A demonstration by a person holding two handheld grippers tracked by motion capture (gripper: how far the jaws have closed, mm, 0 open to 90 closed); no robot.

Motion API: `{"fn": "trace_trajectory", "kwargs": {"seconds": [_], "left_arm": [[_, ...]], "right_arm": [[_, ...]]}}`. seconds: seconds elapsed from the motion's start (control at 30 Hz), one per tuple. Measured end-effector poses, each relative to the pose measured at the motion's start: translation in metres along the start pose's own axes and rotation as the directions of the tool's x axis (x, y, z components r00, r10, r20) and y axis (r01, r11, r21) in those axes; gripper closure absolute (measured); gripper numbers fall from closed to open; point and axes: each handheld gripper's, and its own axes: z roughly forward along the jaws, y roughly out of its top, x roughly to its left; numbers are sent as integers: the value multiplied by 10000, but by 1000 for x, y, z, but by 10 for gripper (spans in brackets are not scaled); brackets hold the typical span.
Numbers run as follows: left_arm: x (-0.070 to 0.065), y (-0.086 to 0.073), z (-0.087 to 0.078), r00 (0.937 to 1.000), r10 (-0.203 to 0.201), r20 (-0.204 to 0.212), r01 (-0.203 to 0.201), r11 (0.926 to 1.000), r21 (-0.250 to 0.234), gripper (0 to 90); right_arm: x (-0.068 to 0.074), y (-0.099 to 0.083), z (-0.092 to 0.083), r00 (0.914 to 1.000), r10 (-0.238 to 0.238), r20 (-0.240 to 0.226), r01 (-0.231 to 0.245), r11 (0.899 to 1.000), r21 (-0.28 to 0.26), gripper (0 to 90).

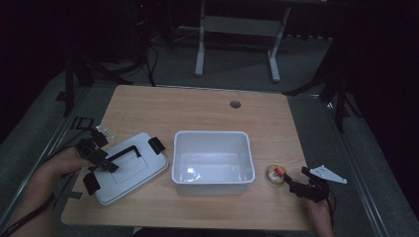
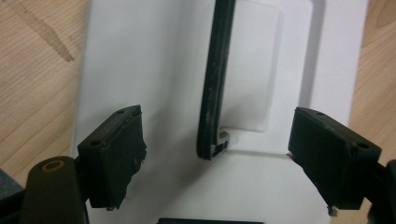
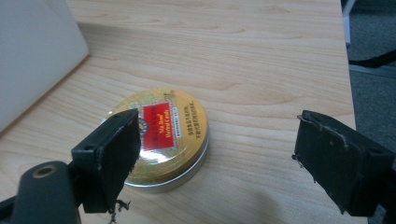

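Observation:
A white lid (image 1: 133, 170) with a black handle (image 1: 126, 152) and black end clips lies flat on the table's left side. My left gripper (image 1: 100, 154) hovers over it, open; in the left gripper view the handle (image 2: 215, 84) runs up between the two jaws, which stand well apart from it above the lid (image 2: 140, 60). A round gold tin (image 1: 276, 173) with a red label sits right of the white bin (image 1: 212, 143). My right gripper (image 1: 295, 185) is open just behind the tin (image 3: 180, 126), whose near left edge my left jaw hides.
The wooden table (image 1: 197, 108) has a cable hole (image 1: 235, 104) at the back. A small clear item (image 1: 104, 131) lies by the left edge. The bin's wall (image 3: 32, 56) rises left of the tin. A white desk frame (image 1: 237, 29) stands on the floor beyond.

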Motion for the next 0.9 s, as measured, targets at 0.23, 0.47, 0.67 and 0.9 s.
{"fn": "trace_trajectory", "kwargs": {"seconds": [0.23, 0.47, 0.67, 0.9], "left_arm": [[-4, 1, 0, 9996, 273, -17, -273, 9995, 145, 177], [-3, -1, -1, 9996, 279, 12, -280, 9993, 247, 177], [-3, -2, -3, 9997, 236, 13, -236, 9991, 339, 177], [-3, -3, -6, 9996, 265, -65, -263, 9994, 237, 189]], "right_arm": [[-5, 2, -5, 9921, -603, -1099, 699, 9938, 862, 140], [-6, -2, 0, 9632, -1501, -2230, 1966, 9591, 2035, 140], [-6, 0, 1, 9453, -1727, -2766, 2363, 9474, 2160, 141], [0, 3, 1, 8979, -2365, -3713, 3501, 8949, 2768, 141]]}}
